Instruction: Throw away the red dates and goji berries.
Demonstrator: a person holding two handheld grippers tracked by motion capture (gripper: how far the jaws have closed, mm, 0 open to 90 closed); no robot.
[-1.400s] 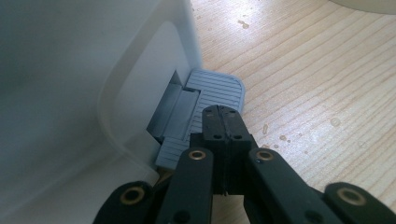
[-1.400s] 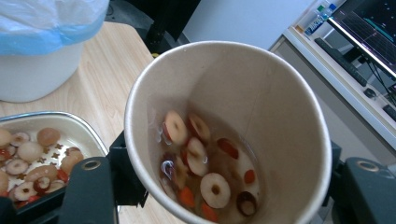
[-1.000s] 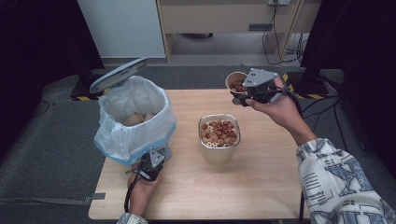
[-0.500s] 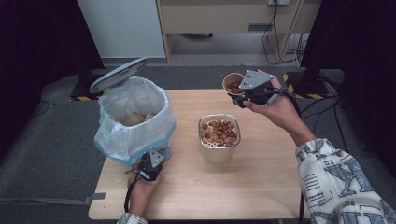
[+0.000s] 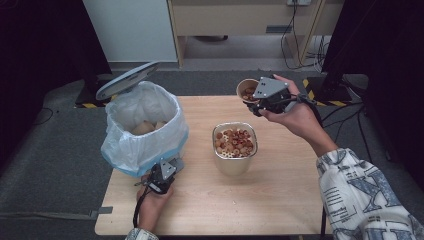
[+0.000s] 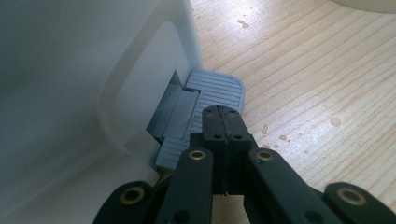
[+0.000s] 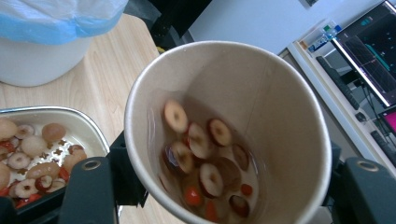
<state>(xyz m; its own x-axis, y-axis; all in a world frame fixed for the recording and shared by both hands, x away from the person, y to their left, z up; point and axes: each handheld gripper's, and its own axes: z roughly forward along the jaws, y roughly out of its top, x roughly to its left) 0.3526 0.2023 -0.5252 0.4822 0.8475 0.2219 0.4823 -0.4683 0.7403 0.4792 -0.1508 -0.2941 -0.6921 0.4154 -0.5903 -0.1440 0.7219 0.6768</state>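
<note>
Claw state first: the right claw [image 5: 256, 102] is clamped around a paper cup [image 5: 247, 90], one black jaw on either side of its wall, as the right gripper view shows. The cup is tilted with its mouth turned toward the camera on the claw. Inside it, sliced red dates [image 7: 201, 154] and small red berries lie in a shallow pool of liquid. In the high view the cup is held up beyond the metal bowl [image 5: 235, 162], on the far side from the person and a little to the right, near the far edge of the surface [image 5: 280, 205].

The metal bowl stands on the surface, roughly at its middle, filled with more date slices and pale round pieces; in the right gripper view its rim sits just beside the cup, at lower left.

Left of the bowl stands a white pedal bin [image 5: 142, 125] lined with a white and blue bag, its grey lid [image 5: 127, 80] raised. Some brownish scraps lie inside the bag.

The left claw [image 5: 161, 176] is at the base of the bin, on the side nearest the person, left of the bowl. Its jaws are fully closed together with nothing between them, and in the left gripper view their tips rest on the ribbed grey pedal [image 6: 219, 88] that juts from the bin's foot. A few drops of liquid dot the wood near the pedal.
</note>
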